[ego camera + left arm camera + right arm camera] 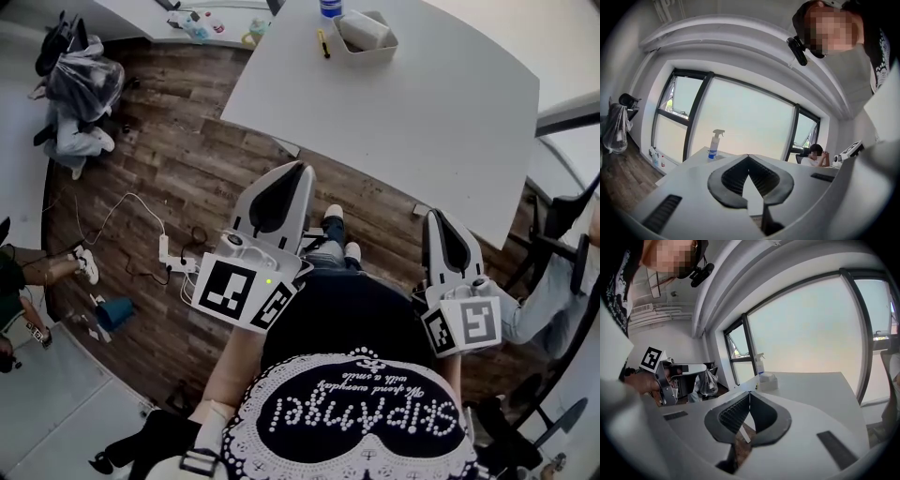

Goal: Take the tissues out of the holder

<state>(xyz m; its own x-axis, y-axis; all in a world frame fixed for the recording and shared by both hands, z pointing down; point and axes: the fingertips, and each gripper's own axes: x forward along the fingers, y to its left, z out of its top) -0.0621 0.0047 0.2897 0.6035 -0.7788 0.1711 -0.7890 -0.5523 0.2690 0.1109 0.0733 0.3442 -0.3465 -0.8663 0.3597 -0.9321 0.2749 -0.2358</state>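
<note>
Left gripper: jaws together tip to tip, nothing between; right gripper: likewise closed, empty; both held off the table, over the floor, near the table's near edge. Holder at the table's far edge, well apart from both grippers; tissues lying inside it; bottle and pen just beside the holder.

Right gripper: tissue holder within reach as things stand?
Probably not yet. The tissue holder sits at the far end of the table, while the right gripper, fingers shut, hangs over the floor short of the near edge. Nothing on it blocks the way.
</note>
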